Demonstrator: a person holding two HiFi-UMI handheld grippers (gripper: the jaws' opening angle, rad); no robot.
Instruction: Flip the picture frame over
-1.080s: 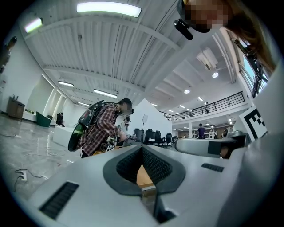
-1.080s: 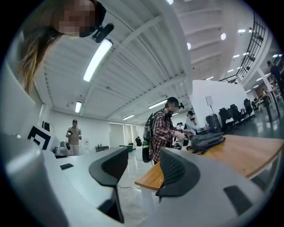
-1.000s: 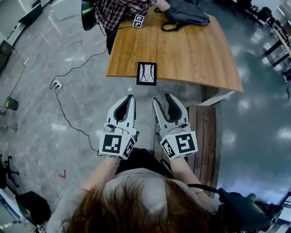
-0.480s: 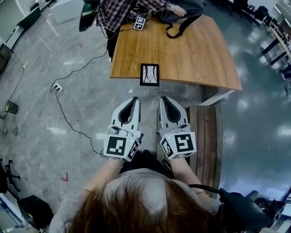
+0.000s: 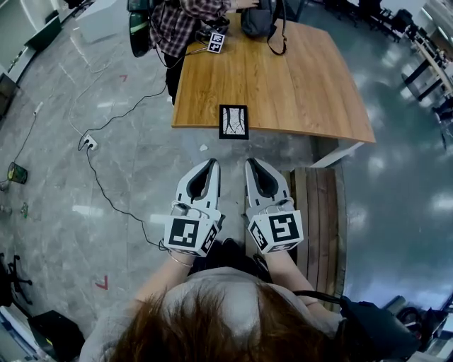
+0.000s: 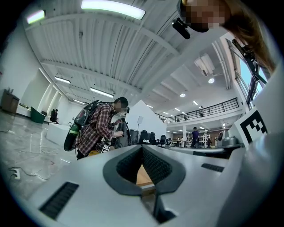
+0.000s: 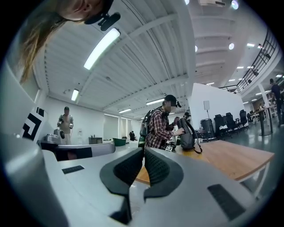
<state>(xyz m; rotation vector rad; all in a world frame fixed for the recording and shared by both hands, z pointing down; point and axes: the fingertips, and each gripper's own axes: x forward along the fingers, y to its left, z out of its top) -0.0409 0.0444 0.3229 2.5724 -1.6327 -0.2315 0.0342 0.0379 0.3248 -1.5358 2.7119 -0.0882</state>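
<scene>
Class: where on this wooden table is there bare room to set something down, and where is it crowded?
Bare: the table across its middle and whole right side, between the frame at the near edge and the backpack at the far edge. Crowded: the far left corner, with the backpack, a marker tag and a person.

Ahead of your left hand-held gripper (image 5: 211,165), the surface (image 5: 297,85) is smooth, satin-finished wood. The picture frame (image 5: 233,121) on it looks matt black, possibly plastic. The hand-held gripper's shell is smooth grey plastic, its pads (image 6: 157,167) dark and ribbed. The floor (image 5: 106,177) below is glossy.
</scene>
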